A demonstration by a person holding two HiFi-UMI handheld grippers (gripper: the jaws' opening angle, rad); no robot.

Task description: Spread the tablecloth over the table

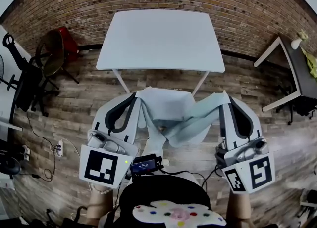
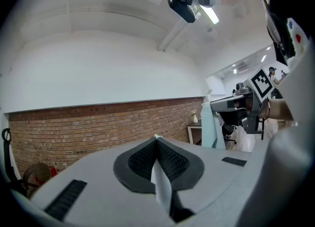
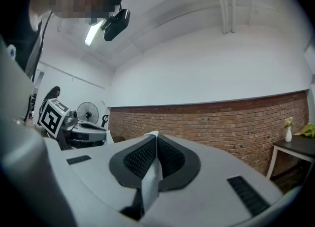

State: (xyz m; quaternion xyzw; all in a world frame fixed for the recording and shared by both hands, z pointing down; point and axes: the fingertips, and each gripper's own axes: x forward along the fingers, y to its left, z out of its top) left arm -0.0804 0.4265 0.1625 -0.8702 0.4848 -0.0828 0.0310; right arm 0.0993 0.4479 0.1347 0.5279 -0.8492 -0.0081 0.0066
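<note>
Nearest: two grippers, one per hand, held roughly level and side by side. Left gripper (image 1: 134,96) has its jaws pressed together on a thin edge of the tablecloth (image 1: 168,113), and the left gripper view shows the pale strip pinched between the ribbed pads. Right gripper (image 1: 227,95) is the same, closed on another bit of the cloth's edge, which its own view confirms. Cloth count: one, pale blue, hanging in the air between the two grippers and touching no furniture. It is not stretched: the left portion hangs as a loose panel, and the right portion is gathered into a band sagging toward the middle. Beyond it: one white table (image 1: 158,39), top bare, its near edge just past the cloth. Key relation: the table lies straight ahead of both grippers, with its long axis running left to right, parallel to the line joining them, and neither hand is clearly nearer (right perhaps marginally). My reading is that the cloth must be drawn taut, then carried forward over the near edge. Farther off: one dark-topped side table (image 1: 297,68) at right, and a brick wall (image 1: 237,4).
</note>
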